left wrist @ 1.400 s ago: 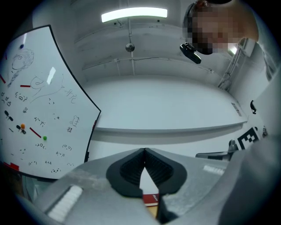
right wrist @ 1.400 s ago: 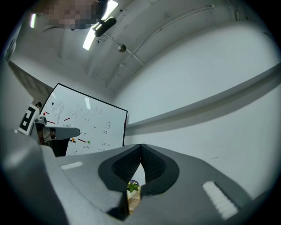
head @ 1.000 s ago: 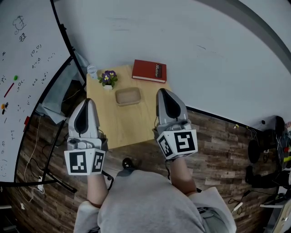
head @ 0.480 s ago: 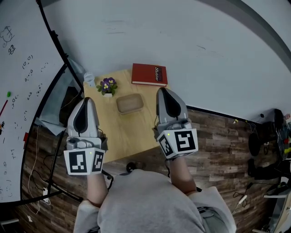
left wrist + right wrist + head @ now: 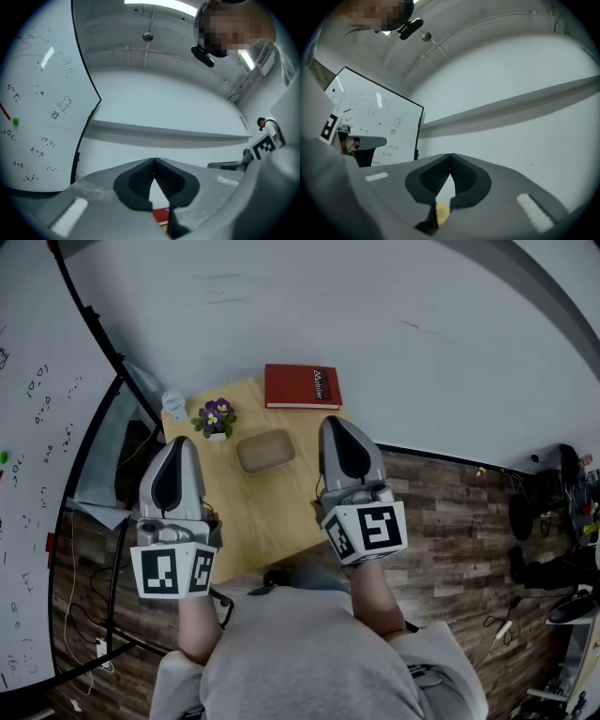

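Both grippers are held side by side above a small wooden table (image 5: 272,512), jaws pointing away from the person. My left gripper (image 5: 172,457) is shut with nothing between its fingers; its own view shows the jaw tips meeting (image 5: 153,161) and a strip of the red book (image 5: 160,214) below them. My right gripper (image 5: 337,432) is also shut and empty, tips closed (image 5: 450,155). On the table lie a red book (image 5: 301,386), a tan shallow tray (image 5: 265,451), a small pot of purple flowers (image 5: 215,417) and a clear cup (image 5: 172,403).
A whiteboard (image 5: 37,427) on a black frame stands at the left, its legs and cables on the wood-plank floor (image 5: 450,521). A white wall (image 5: 375,315) rises behind the table. Dark gear lies at the far right (image 5: 553,512).
The head view has shifted: the table and whiteboard slid left in the frame. Both gripper views tilted, with the whiteboard nearer on the left. Both grippers stay shut.
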`<state>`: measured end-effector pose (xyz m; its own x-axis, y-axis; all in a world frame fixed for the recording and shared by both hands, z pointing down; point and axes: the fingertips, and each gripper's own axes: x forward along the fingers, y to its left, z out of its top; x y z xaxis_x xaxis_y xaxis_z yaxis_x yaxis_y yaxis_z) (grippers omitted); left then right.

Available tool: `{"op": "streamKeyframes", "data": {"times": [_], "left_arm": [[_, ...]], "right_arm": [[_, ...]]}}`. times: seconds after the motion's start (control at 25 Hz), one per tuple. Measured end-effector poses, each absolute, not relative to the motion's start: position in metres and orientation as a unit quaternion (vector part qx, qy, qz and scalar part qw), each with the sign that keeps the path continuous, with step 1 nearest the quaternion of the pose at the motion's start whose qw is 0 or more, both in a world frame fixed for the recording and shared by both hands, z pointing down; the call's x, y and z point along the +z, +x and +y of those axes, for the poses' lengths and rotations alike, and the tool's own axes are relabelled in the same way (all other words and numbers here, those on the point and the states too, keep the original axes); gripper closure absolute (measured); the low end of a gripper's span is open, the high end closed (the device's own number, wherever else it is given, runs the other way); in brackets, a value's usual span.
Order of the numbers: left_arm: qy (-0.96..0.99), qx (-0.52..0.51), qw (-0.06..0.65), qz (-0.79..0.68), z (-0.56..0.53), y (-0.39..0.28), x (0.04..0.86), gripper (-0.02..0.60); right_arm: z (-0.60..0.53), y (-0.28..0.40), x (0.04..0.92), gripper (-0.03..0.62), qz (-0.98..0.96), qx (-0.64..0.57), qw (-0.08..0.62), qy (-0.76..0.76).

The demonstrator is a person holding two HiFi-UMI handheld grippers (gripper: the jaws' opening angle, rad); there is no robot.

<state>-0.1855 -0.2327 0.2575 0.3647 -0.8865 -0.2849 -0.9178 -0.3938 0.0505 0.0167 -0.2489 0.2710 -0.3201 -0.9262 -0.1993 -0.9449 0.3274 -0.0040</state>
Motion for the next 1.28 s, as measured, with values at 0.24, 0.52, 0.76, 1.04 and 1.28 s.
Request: {"op": "streamKeyframes", "data": {"times": [0.24,0.52,0.76,1.04,1.28], "left_arm": [[-0.829,0.129,0.044,0.543,-0.247,-0.182,0.266,0.577],[-0.823,0.129,0.038,0.551,-0.267,-0.181,0.268,0.577],[-0.815,0.124,0.032,0.565,-0.292,-0.178,0.272,0.577],[-0.802,0.117,0.018,0.585,-0.321,-0.179,0.281,0.577],[-0.792,0.098,-0.017,0.602,-0.343,-0.179,0.304,0.577]], "right_arm": [[-0.260,0.020,0.277,0.591,0.807,0.048,0.074,-0.584],[-0.283,0.022,0.280,0.592,0.811,0.039,0.073,-0.579],[-0.316,0.026,0.287,0.591,0.820,0.021,0.060,-0.570],[-0.361,0.024,0.303,0.591,0.834,-0.014,0.031,-0.551],[-0.396,0.014,0.333,0.591,0.850,-0.058,-0.007,-0.524]]}}
